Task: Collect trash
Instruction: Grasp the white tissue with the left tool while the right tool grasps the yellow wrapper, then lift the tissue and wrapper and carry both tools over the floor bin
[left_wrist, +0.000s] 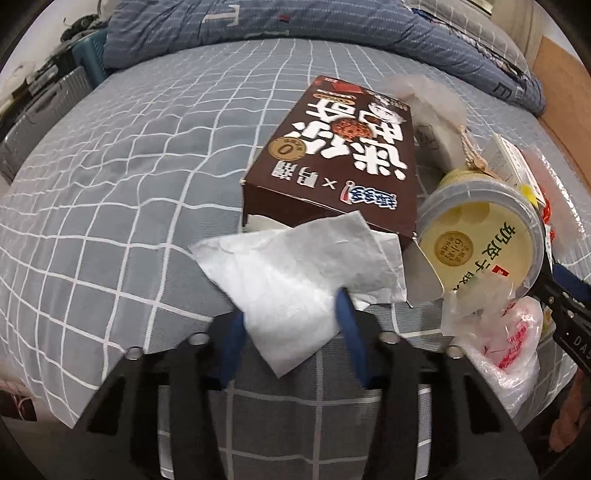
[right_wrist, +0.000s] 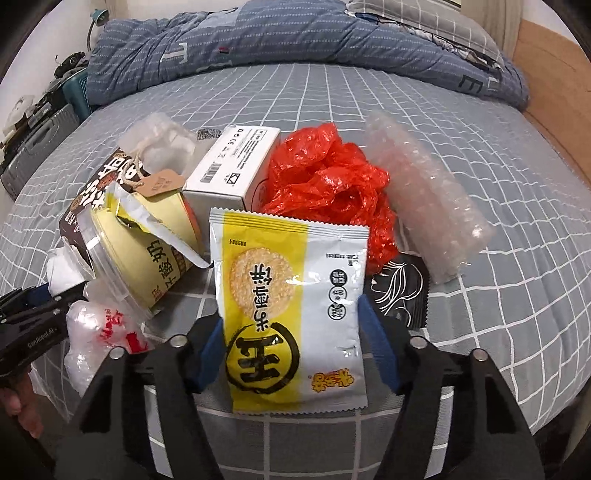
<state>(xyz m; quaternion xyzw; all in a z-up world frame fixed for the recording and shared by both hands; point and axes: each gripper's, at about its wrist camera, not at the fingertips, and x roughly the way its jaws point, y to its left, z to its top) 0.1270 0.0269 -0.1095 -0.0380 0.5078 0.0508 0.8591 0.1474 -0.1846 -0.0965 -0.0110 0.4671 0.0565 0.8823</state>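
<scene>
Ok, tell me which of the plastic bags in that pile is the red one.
The crumpled red bag, between the white carton and the bubble wrap. The other bag, by the yogurt cup, is white with red print.

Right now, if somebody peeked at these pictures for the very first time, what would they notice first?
Probably the crumpled bright red plastic bag, glowing in the middle of the trash pile on the grey checked bedsheet. Next, the yellow-and-white snack packet sitting between the right gripper fingers. In the other view, the big brown cookie box lies behind a white tissue at the left gripper.
</scene>
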